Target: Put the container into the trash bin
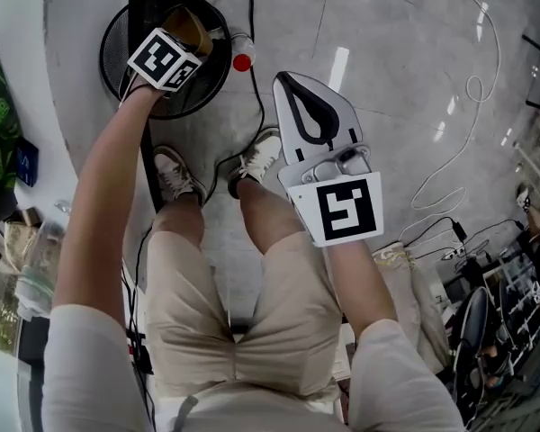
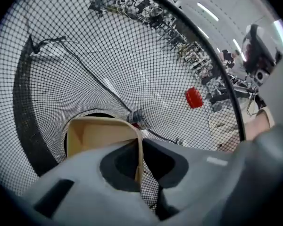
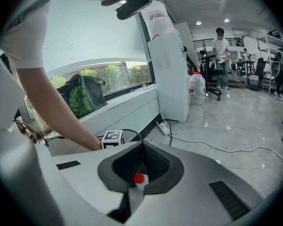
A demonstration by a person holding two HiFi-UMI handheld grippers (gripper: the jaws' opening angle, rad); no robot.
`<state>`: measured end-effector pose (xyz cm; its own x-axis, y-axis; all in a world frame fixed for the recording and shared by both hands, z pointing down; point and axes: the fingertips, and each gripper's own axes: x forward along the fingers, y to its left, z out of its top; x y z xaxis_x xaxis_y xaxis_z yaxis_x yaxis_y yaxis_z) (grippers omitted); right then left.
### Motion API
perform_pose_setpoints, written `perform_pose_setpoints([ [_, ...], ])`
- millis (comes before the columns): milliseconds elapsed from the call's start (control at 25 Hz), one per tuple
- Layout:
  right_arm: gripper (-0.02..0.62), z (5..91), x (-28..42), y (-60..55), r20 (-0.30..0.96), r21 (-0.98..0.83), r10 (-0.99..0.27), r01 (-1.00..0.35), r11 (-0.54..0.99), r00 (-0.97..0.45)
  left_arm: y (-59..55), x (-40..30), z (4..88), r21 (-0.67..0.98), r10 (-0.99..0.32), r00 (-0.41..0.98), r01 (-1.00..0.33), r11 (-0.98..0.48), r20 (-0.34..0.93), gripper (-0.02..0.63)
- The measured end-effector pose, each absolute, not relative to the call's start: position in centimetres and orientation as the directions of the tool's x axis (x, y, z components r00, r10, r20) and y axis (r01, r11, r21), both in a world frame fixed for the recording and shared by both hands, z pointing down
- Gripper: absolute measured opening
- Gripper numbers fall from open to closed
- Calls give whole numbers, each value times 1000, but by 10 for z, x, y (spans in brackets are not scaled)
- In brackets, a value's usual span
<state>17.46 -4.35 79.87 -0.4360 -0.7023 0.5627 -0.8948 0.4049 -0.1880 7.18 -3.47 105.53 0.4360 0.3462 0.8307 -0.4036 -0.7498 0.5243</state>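
— So, where is the container on your screens?

— Mostly I read it from the left gripper view; the container [image 2: 101,135] is a beige open box with thin stiff walls and rounded corners; the left gripper [image 2: 140,150] has its jaws closed on one wall, a black pad pressing from each side; the black wire mesh of the trash bin [image 2: 47,69] is all around, so the box hangs inside the bin's mouth, above the dark round bottom.

— And the head view?

— It gives me what that one cannot; the bin is round and stands on the glossy grey floor [image 1: 387,52], near the person's shoes [image 1: 175,174]; a clear bottle [image 1: 238,50] with a red cap lies on the floor just beside the rim, and I cannot tell if it touches; of the container only a brown corner shows past the marker cube [image 1: 165,58].

— The right gripper?

— The right gripper [image 3: 142,146] is apart from the bin, over the floor; in its own view the jaw tips meet and they grip nothing; through the hollow between the ribbed black pads I see the bottle lying beyond. Only this view shows the room; a window sill [image 3: 125,98] with a green bag [image 3: 82,95], a tall white cabinet [image 3: 172,74], a white cable [image 3: 217,146] on the floor.
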Motion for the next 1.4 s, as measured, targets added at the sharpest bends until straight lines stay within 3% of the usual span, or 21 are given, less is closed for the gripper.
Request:
perform_pose_setpoints([
  [240, 2, 805, 175, -40, 573, -180, -693, -892, 415, -438, -33, 74, 1067, 540, 391, 408, -366, -758, 825, 32],
  [360, 2, 803, 173, -40, 574, -176, -692, -891, 418, -438, -33, 71, 1069, 537, 395, 394, -366, -760, 830, 156],
  [640, 2, 782, 159, -37, 573, -180, -683, -882, 435, -454, -48, 60, 1043, 456, 320, 383, -344, -821, 866, 198],
  [840, 2, 748, 147, -36, 568, -189, -673, -870, 455, -475, -57, 55, 993, 419, 259, 414, -363, -832, 873, 169],
  [1040, 2, 703, 131, -43, 556, -177, -672, -859, 480, -490, -54, 50, 936, 375, 193, 449, -361, -854, 872, 63],
  [1240, 2, 648, 116, -48, 542, -166, -675, -850, 499, -502, -44, 47, 875, 378, 163, 502, -365, -851, 850, 32],
  [1400, 2, 606, 107, -46, 536, -153, -681, -851, 503, -499, -50, 37, 826, 310, 58, 524, -406, -860, 850, 21],
])
